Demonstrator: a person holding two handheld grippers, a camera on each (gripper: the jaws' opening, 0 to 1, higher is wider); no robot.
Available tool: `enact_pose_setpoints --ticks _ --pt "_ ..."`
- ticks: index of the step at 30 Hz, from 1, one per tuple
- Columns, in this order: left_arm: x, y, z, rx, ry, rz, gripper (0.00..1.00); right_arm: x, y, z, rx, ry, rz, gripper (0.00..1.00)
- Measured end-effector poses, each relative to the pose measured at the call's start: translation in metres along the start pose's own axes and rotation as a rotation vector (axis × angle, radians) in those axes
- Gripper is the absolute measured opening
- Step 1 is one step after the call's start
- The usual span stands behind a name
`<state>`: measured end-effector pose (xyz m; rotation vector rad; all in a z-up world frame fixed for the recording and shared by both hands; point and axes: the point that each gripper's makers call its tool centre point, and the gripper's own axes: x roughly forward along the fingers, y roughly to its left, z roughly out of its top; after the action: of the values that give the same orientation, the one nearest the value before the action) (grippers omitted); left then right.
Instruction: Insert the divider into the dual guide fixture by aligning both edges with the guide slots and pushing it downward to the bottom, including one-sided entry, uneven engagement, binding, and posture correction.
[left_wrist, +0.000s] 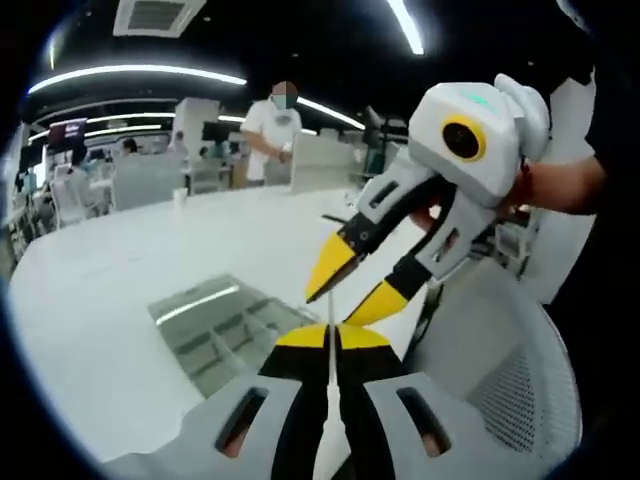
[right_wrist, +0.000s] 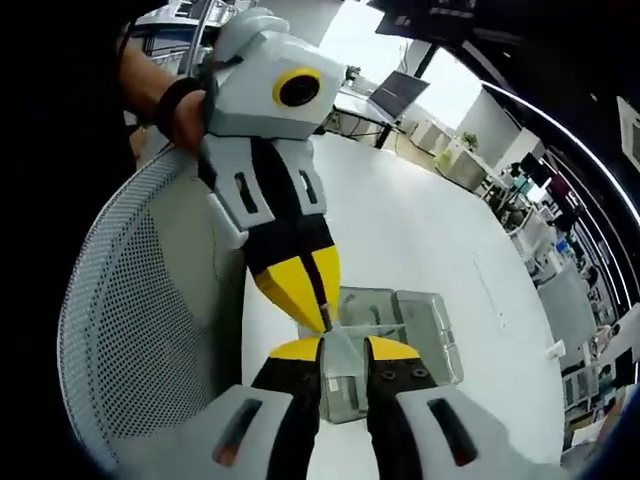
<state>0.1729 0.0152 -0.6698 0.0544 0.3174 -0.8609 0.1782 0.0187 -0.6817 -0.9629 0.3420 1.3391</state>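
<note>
Overhead, left tongs (left_wrist: 331, 338) pinch the thin divider (left_wrist: 328, 400) edge-on — right tongs (left_wrist: 345, 292) stand apart just beside it.

Both views hover close above the white bench (left_wrist: 120, 290) and face each other — the left gripper view looks toward 1 o'clock, the right gripper view toward 11 o'clock — sharing the clear fixture (right_wrist: 400, 320) and mesh chair (right_wrist: 130, 330).
</note>
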Motion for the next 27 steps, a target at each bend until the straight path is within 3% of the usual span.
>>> enact_pose_setpoints --ticks 8,16,27 --pt "-0.003 0.005 -0.005 0.034 0.005 -0.007 0.02 -0.004 0.005 -0.002 -0.01 0.015 0.027 0.0" --pt "-0.002 0.01 -0.007 0.029 -0.002 -0.006 0.05 -0.002 0.01 -0.001 -0.021 0.034 0.089 0.0" --pt "-0.009 0.035 -0.004 -0.094 -0.055 0.107 0.13 0.0 -0.011 0.004 0.087 0.014 0.159 0.0"
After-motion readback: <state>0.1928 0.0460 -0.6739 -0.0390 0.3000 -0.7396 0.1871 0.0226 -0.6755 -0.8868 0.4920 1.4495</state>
